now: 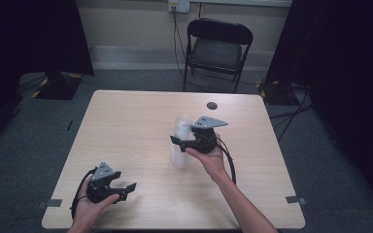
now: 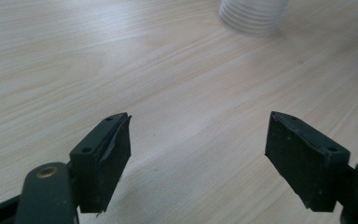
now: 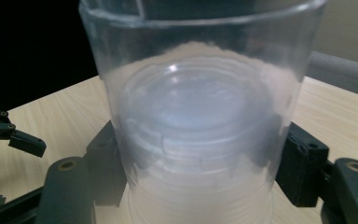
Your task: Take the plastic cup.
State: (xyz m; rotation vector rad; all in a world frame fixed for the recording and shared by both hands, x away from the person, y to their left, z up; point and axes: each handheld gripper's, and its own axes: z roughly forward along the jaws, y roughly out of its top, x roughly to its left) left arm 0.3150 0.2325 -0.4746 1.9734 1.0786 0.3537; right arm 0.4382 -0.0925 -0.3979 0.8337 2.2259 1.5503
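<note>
A stack of clear plastic cups (image 1: 180, 143) stands upright in the middle of the wooden table (image 1: 126, 121). My right gripper (image 1: 177, 141) reaches it from the right, one jaw on each side. In the right gripper view both black jaws press against the walls of the outer cup (image 3: 200, 93), and the gripper (image 3: 200, 168) is shut on it. Further cups are nested inside, low down. My left gripper (image 1: 130, 188) rests near the front left of the table, open (image 2: 198, 140) with nothing between its jaws. The cups' ribbed base (image 2: 251, 16) lies far ahead of it.
A small dark round object (image 1: 212, 105) lies on the table behind the cups. A black folding chair (image 1: 217, 46) stands beyond the far edge. Tape marks (image 1: 296, 199) sit at the front corners. Bare tabletop lies between the two grippers.
</note>
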